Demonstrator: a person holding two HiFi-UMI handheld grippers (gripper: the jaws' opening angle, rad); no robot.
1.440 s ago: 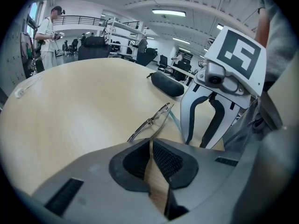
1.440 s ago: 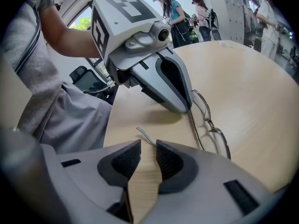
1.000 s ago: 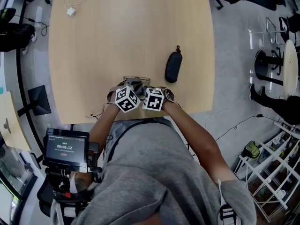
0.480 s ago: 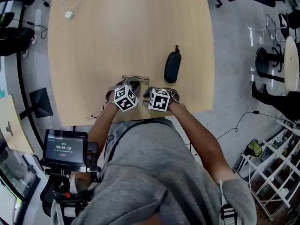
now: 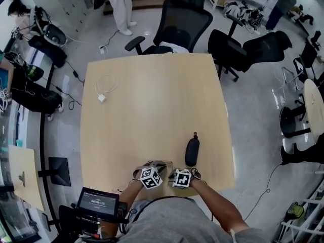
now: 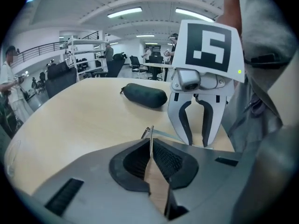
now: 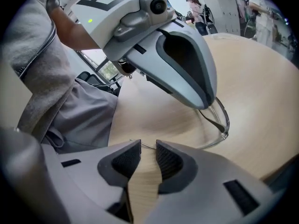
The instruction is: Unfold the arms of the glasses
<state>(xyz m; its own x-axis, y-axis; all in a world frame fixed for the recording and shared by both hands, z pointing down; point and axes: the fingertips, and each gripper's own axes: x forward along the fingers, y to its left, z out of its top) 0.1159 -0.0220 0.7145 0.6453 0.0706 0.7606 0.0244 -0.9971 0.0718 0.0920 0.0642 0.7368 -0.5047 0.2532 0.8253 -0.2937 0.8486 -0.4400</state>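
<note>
- Two grippers meet at the near edge of the table (image 5: 152,110), marker cubes almost touching in the head view.
- Left gripper (image 6: 150,143) first: bites down hard, pads pressed together on the glasses (image 7: 217,122), a thin lens edge pinched between them.
- Keeps that pair low over the wood; resting on it or just clear, cannot tell.
- From the right gripper view, shows a curved clear lens and one dark arm sticking out below the left pads.
- Now the right gripper (image 7: 148,149): stands with jaws a little apart, bare tabletop showing through the gap.
- Has a thin wire arm (image 7: 142,144) lying across that gap right at the fingertips, not squeezed.
- Faces the left gripper nose to nose, close in, both tilted down at the table.
- Off to the right and a little further up the table, apart from both grippers: a dark glasses case (image 5: 192,151), lying flat.
- Way up towards the far left corner: a white cable (image 5: 104,87), looped, plug at the end.
- Beyond the far edge: black office chairs (image 5: 182,24) on the grey floor.
- Down at the lower left: a small screen (image 5: 97,202), lit, digits too small to read.
</note>
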